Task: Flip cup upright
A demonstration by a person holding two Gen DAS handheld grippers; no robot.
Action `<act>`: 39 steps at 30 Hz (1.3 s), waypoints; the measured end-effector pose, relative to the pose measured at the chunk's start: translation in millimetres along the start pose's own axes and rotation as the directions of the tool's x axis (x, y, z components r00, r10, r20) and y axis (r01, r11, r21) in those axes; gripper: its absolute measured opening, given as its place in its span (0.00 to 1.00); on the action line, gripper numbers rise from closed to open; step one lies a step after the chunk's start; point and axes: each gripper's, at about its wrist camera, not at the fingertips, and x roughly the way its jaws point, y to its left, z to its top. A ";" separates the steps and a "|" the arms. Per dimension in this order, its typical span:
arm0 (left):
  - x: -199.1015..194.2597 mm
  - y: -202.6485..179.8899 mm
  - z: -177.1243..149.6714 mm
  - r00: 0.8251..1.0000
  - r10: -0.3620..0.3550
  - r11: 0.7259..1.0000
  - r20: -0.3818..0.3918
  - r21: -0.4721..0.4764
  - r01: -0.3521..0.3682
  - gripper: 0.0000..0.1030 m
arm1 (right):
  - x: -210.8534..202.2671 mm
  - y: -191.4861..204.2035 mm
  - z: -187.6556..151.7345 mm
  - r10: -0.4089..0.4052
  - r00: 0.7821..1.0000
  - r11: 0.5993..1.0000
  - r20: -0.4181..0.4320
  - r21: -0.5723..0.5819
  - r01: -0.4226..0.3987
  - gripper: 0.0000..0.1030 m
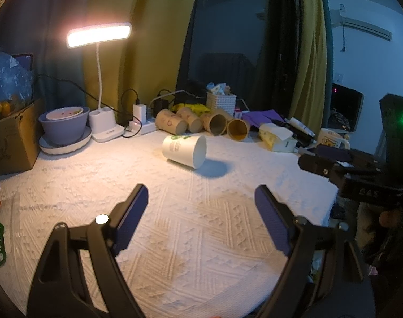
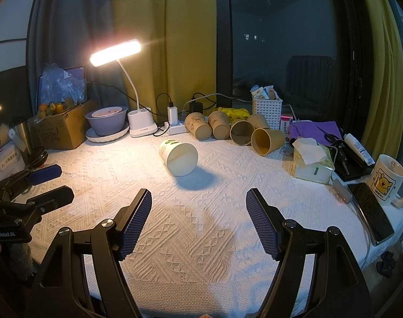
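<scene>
The cup [image 2: 178, 157] is what I must stand up. Near me, my right gripper [image 2: 198, 222] and left gripper [image 1: 201, 220] hang wide apart, holding nothing. Farther out, the cup lies sideways on the white cloth [image 2: 201, 238], mouth toward me, easy to reach.

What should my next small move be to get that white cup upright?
Probably ease the right gripper forward toward the white cup. The cup lies on its side on the tablecloth, mouth facing the gripper, untouched. Both the right and left gripper are open and empty, well short of it.
</scene>
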 end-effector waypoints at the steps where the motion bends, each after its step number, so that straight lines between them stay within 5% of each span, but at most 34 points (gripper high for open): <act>1: -0.2 -0.2 0.4 1.000 -0.001 1.000 0.000 0.001 0.001 0.81 | 0.0 0.0 0.0 0.000 1.000 1.000 0.001 0.000 0.000 0.74; 25: 13.0 -1.1 12.6 1.000 0.007 0.996 -0.019 0.090 -0.005 0.81 | 3.9 -2.2 1.5 0.002 1.000 1.000 -0.005 0.002 -0.002 0.74; 39: 103.0 12.5 38.7 0.976 0.058 0.948 -0.211 0.318 0.013 0.81 | 55.0 -27.8 9.8 -0.016 0.996 0.997 -0.087 0.069 0.022 0.74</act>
